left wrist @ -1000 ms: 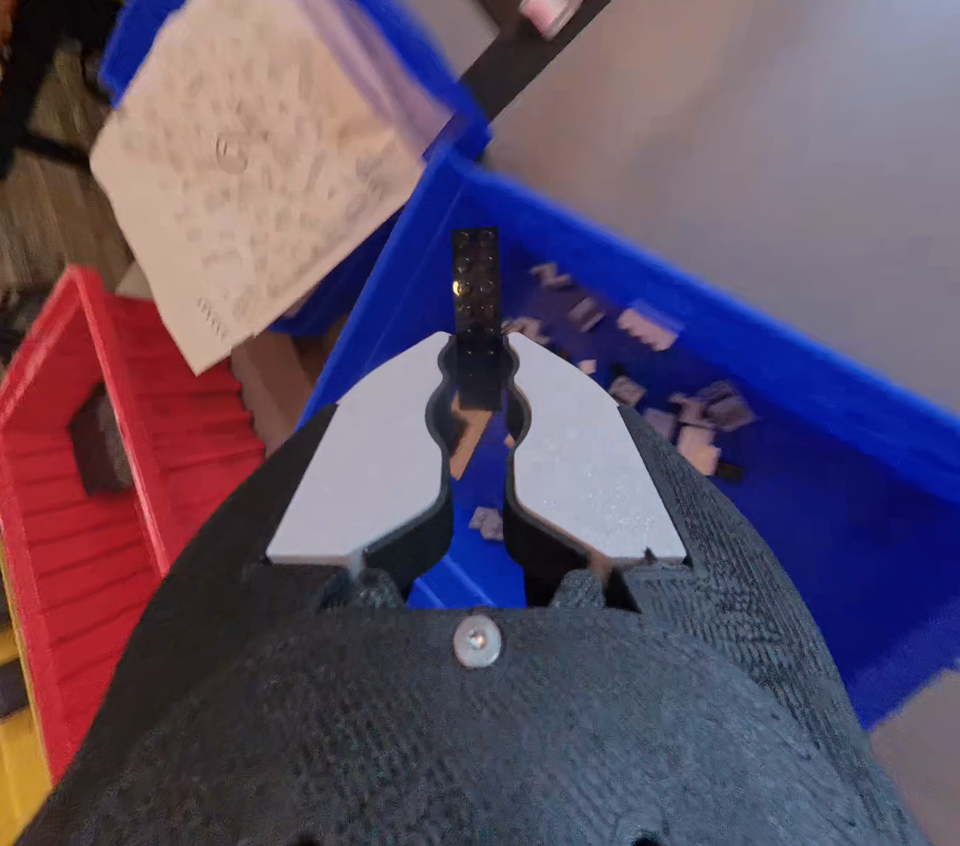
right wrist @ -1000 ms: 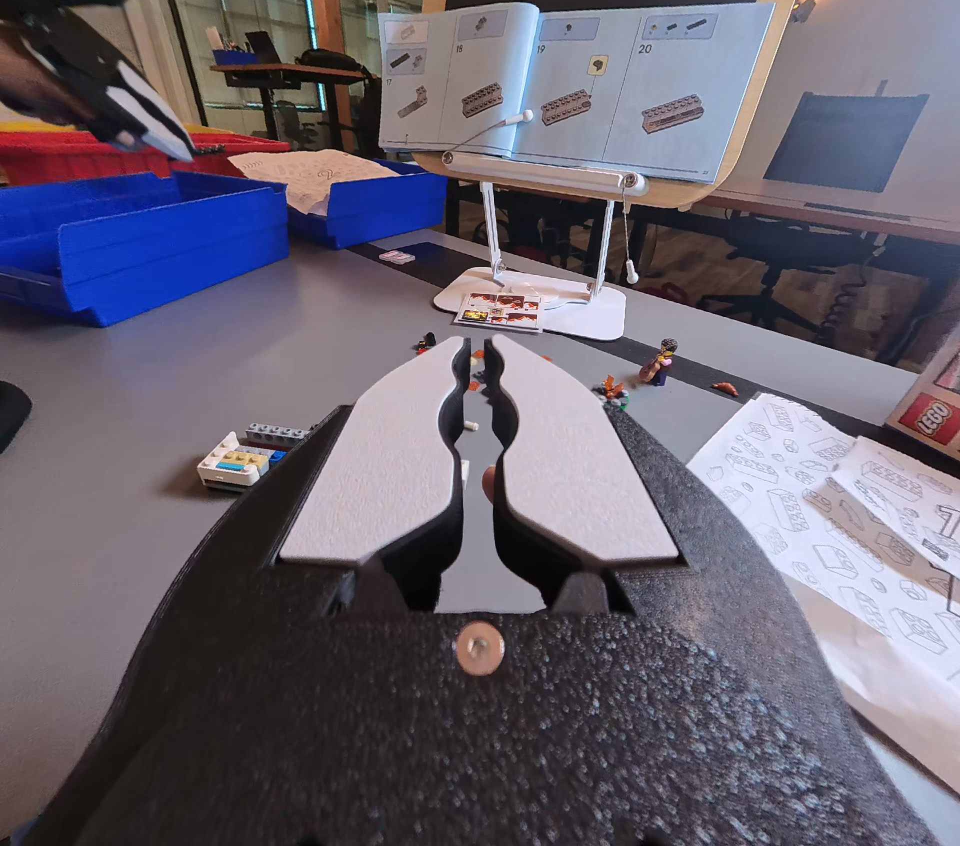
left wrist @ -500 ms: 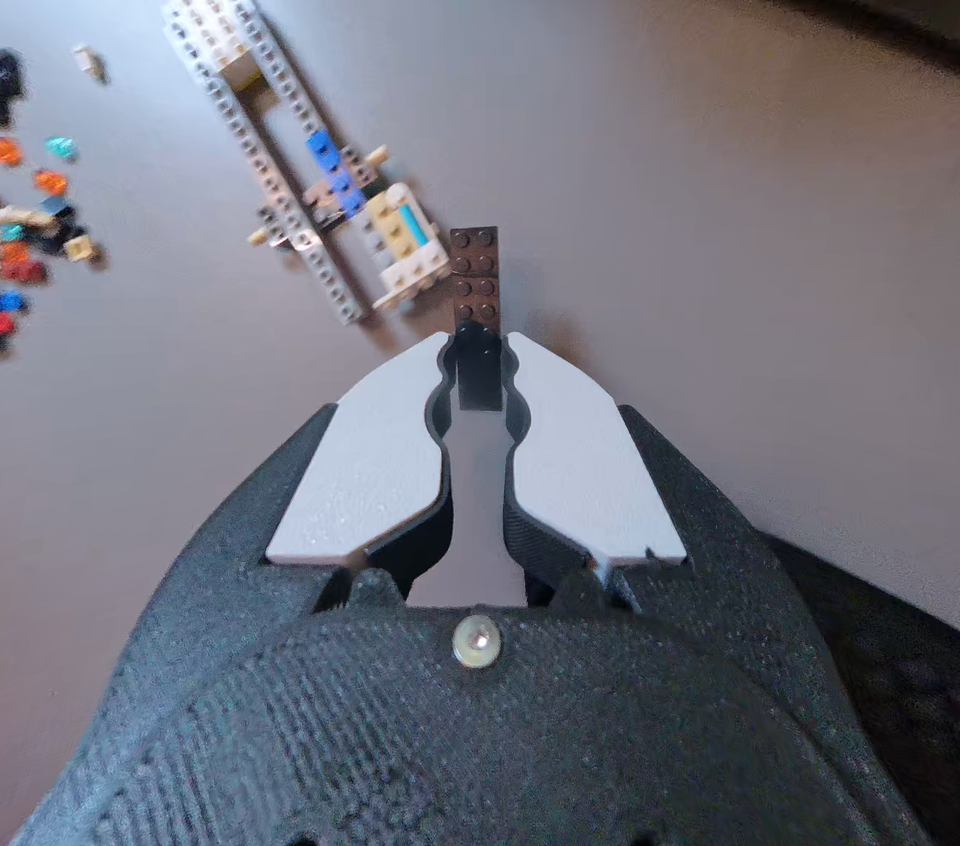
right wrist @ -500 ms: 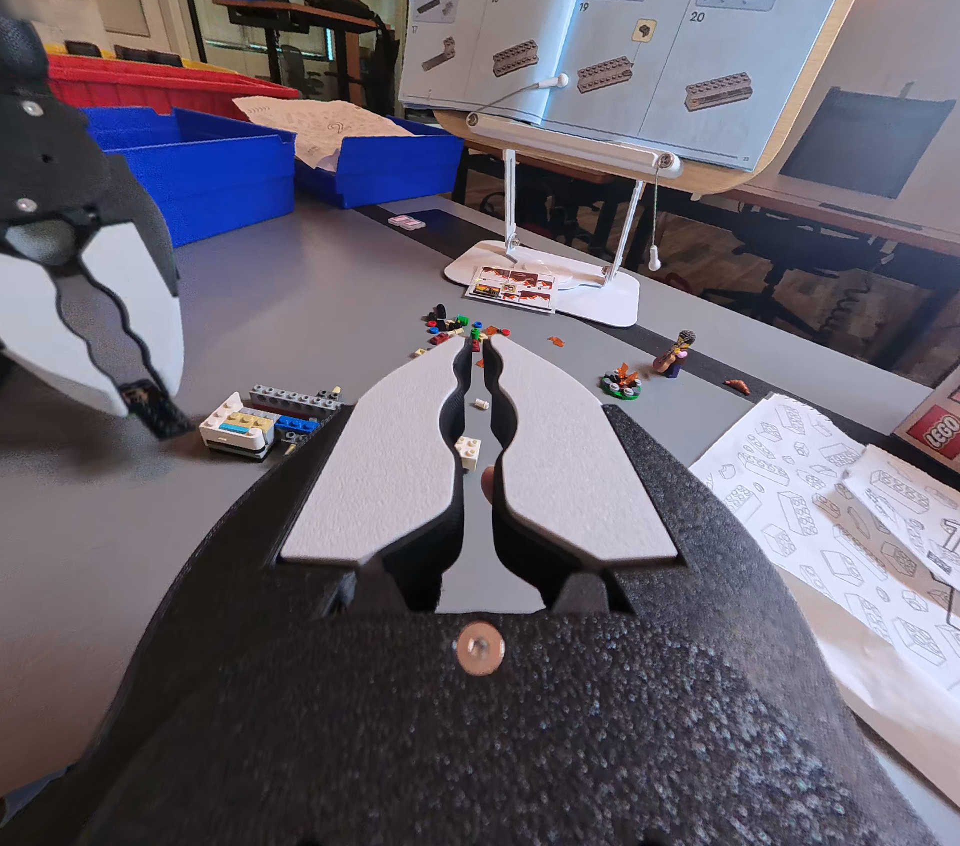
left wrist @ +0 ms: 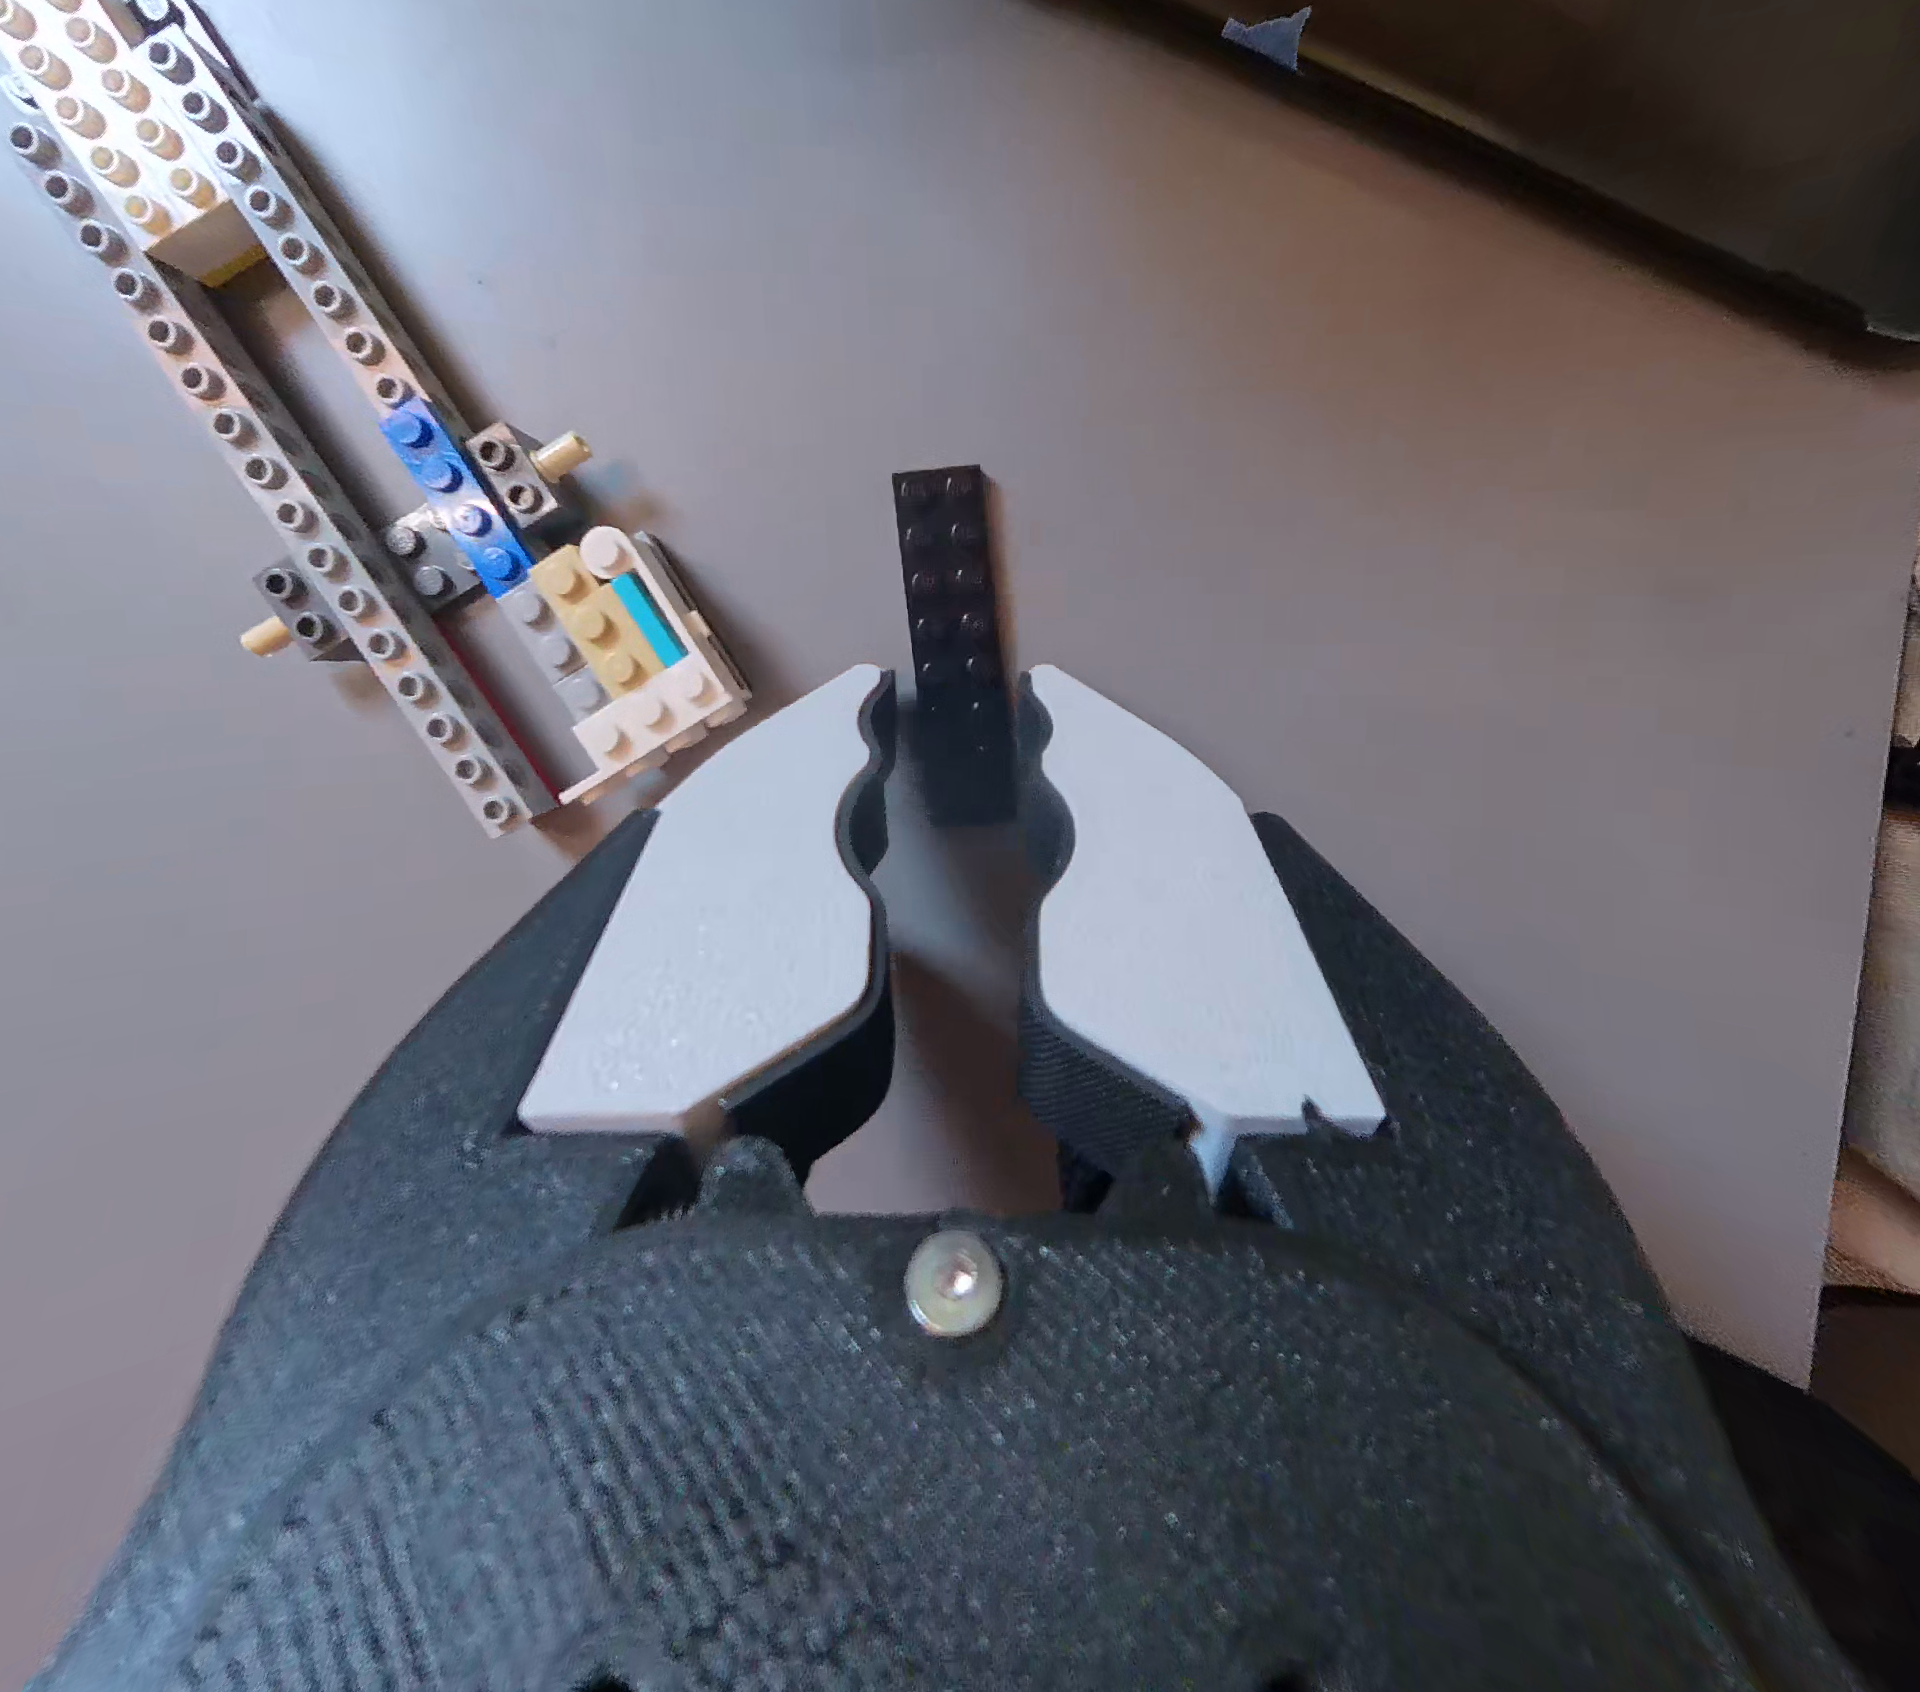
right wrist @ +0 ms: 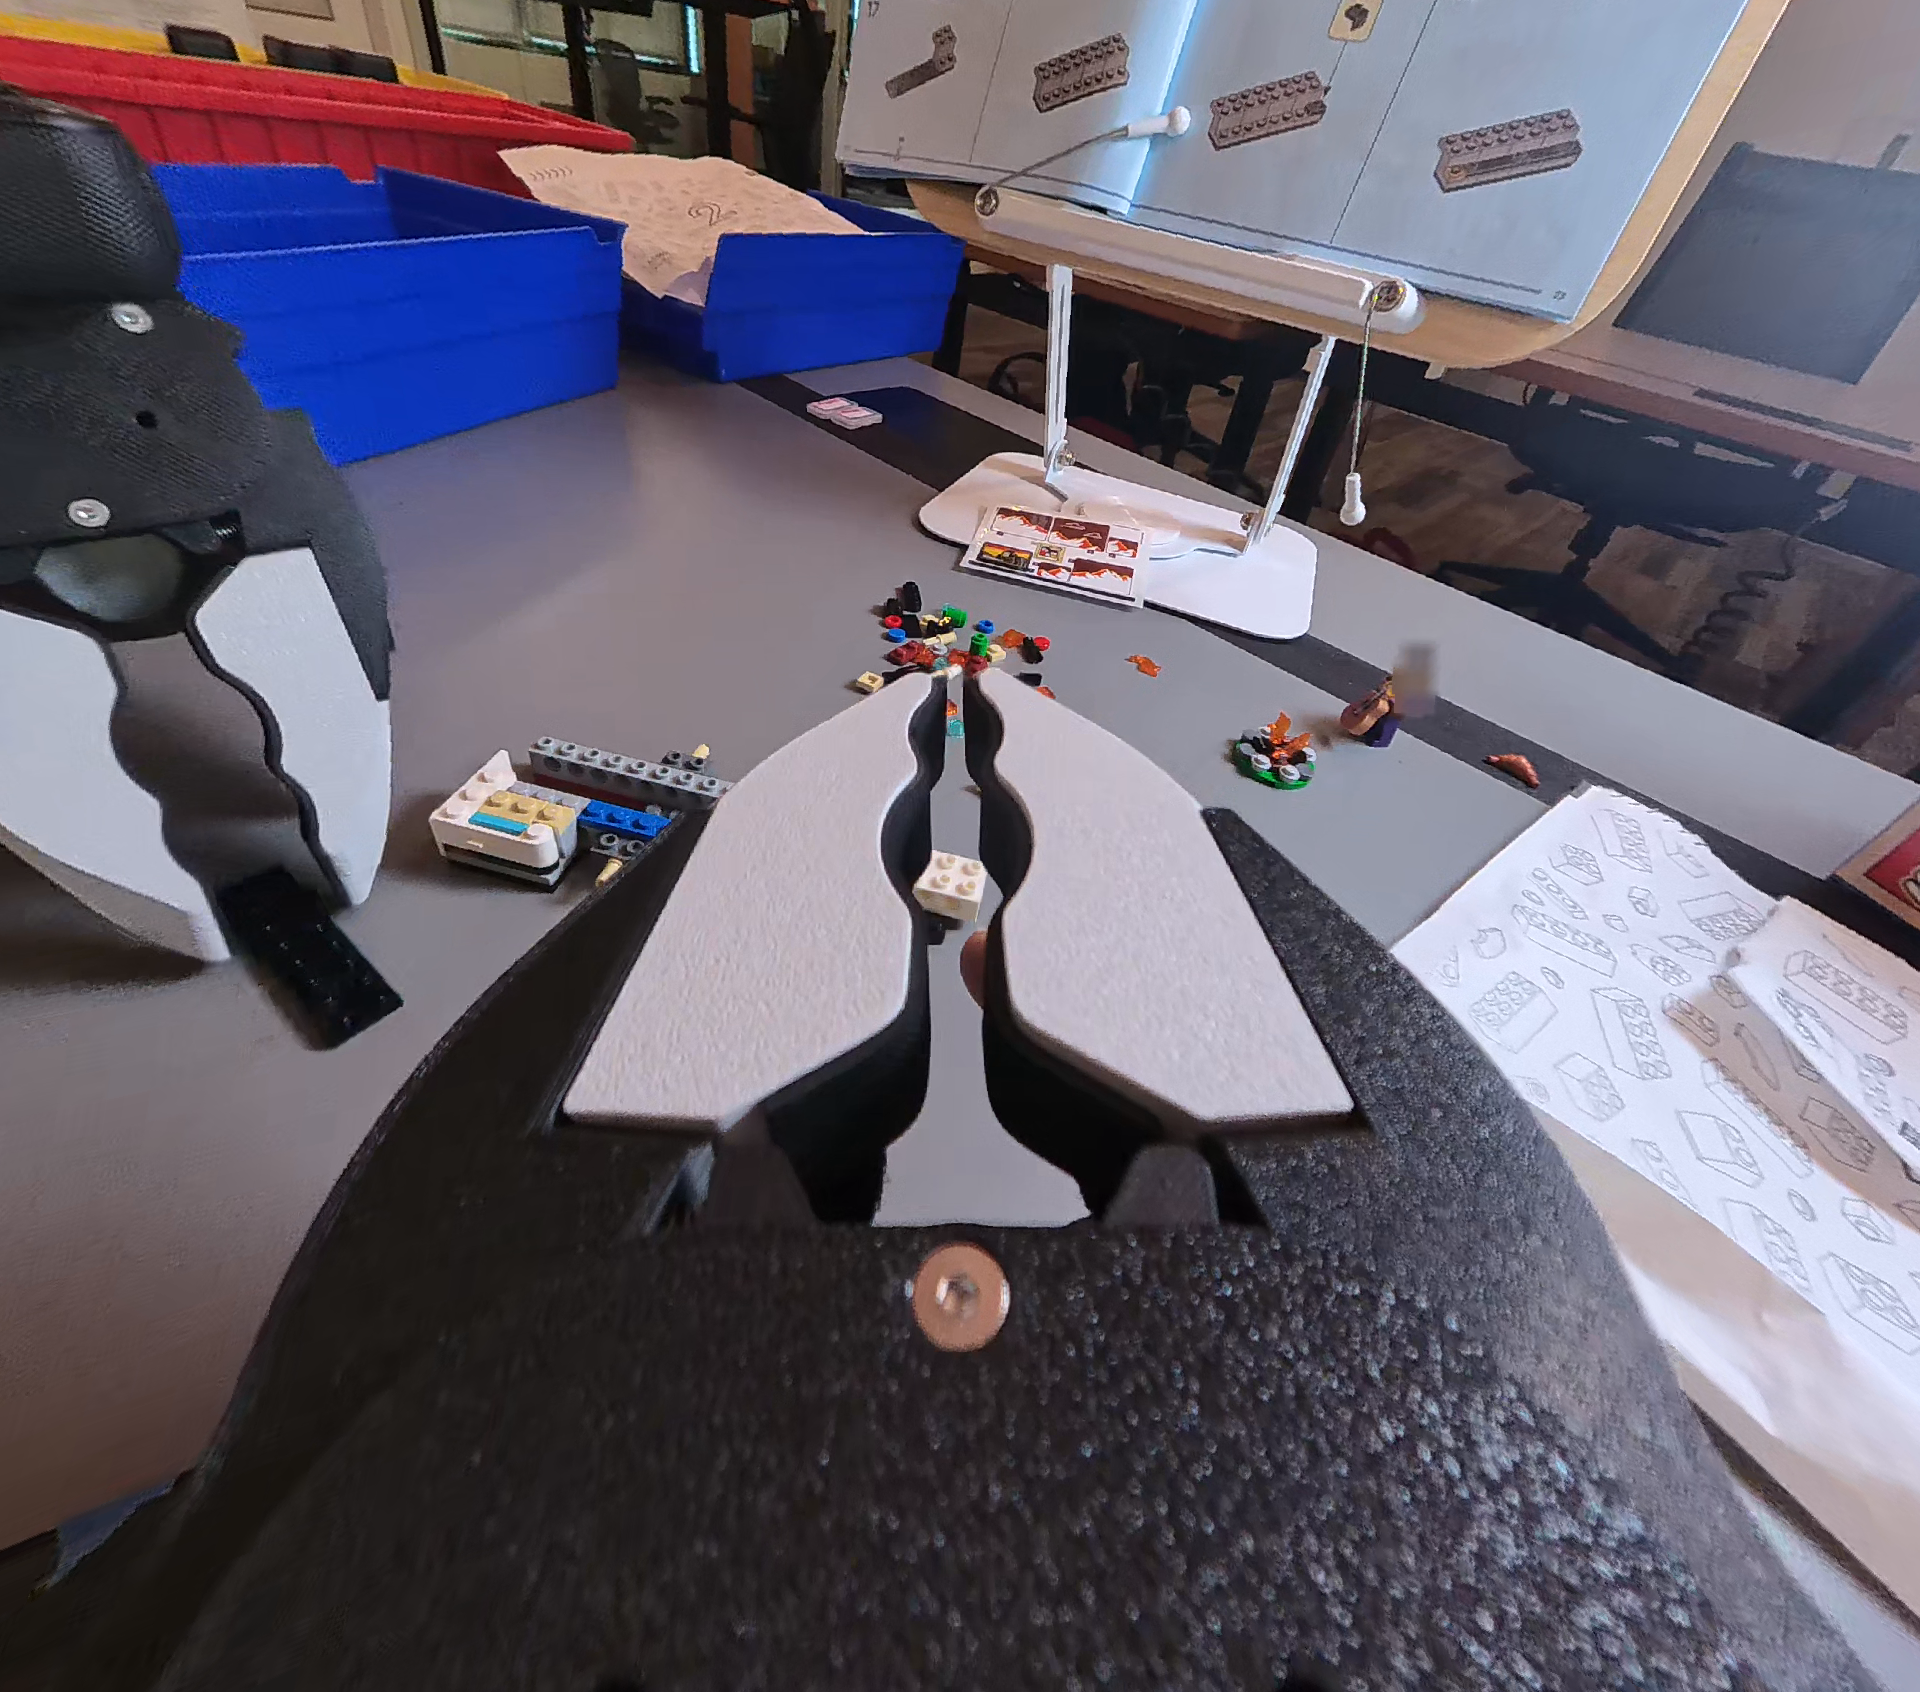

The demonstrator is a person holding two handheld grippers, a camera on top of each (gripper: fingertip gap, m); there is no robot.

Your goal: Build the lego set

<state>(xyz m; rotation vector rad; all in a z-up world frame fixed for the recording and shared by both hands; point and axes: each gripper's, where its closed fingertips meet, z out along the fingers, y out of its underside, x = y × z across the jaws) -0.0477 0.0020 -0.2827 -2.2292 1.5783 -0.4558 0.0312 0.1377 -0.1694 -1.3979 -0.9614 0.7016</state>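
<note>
A black studded plate (left wrist: 951,603) lies flat on the grey table between the tips of my left gripper (left wrist: 956,686), with thin gaps on both sides; the jaws stand open. The part-built model (left wrist: 343,437), long grey beams with blue, tan and white pieces, lies just left of it. In the right wrist view the left gripper (right wrist: 281,925) stands over the plate (right wrist: 312,967), next to the model (right wrist: 582,811). My right gripper (right wrist: 956,681) is shut and empty, low over the table. A small white brick (right wrist: 948,884) shows through the gap between its fingers, lying on the table.
A heap of small loose pieces (right wrist: 956,634) lies ahead of the right gripper. An instruction booklet (right wrist: 1299,63) stands open on a white stand behind. Blue bins (right wrist: 416,292) at the left, printed sheets (right wrist: 1662,1071) at the right. A small campfire build (right wrist: 1276,759) is nearby. The table edge (left wrist: 1870,811) is close on the right. The gap from one gripper's tips to the other's is roughly 20 cm.
My left gripper carried the black plate from the blue bin to the table beside the model, lowered, and its jaws opened. My right gripper moved slightly forward and stayed shut.
</note>
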